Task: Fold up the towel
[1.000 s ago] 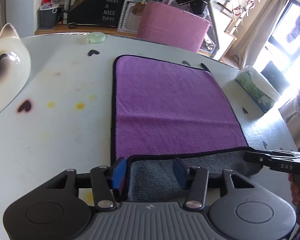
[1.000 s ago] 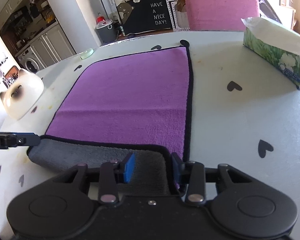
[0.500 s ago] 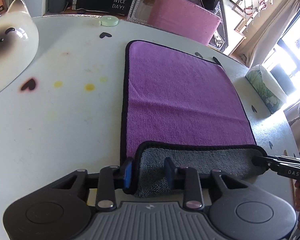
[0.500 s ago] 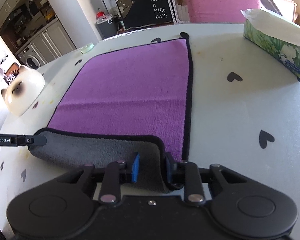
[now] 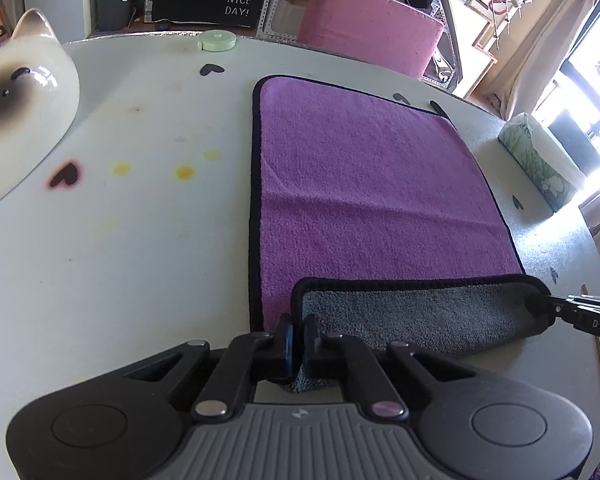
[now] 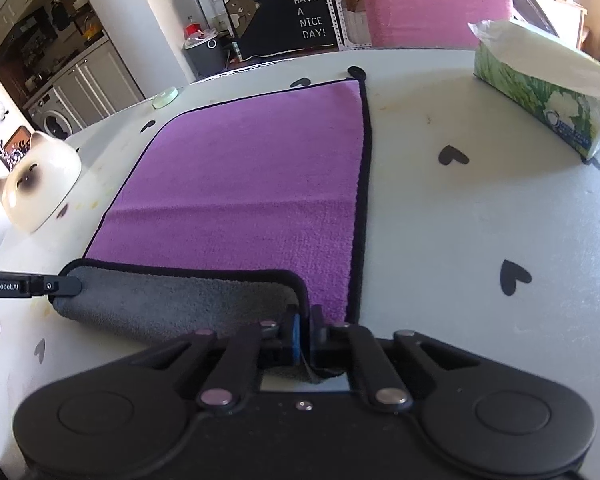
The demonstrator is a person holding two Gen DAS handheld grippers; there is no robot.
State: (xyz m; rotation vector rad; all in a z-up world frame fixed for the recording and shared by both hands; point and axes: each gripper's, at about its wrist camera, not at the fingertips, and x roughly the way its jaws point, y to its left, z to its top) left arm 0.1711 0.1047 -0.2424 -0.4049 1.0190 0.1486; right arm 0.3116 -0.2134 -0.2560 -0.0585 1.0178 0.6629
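My fingers have closed since a second ago: left gripper (image 5: pixel 296 340) and right gripper (image 6: pixel 305 336) are now both pinching the towel (image 5: pixel 364 184)'s near corners, peeling its grey underside off the surface (image 5: pixel 120 260), starting the fold.

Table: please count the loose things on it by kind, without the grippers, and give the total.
Towel: 1, purple with a grey underside, near edge lifted by the left gripper and right gripper
Cat bowl: 1
Tissue box: 1
Green round lid: 1
Total: 4
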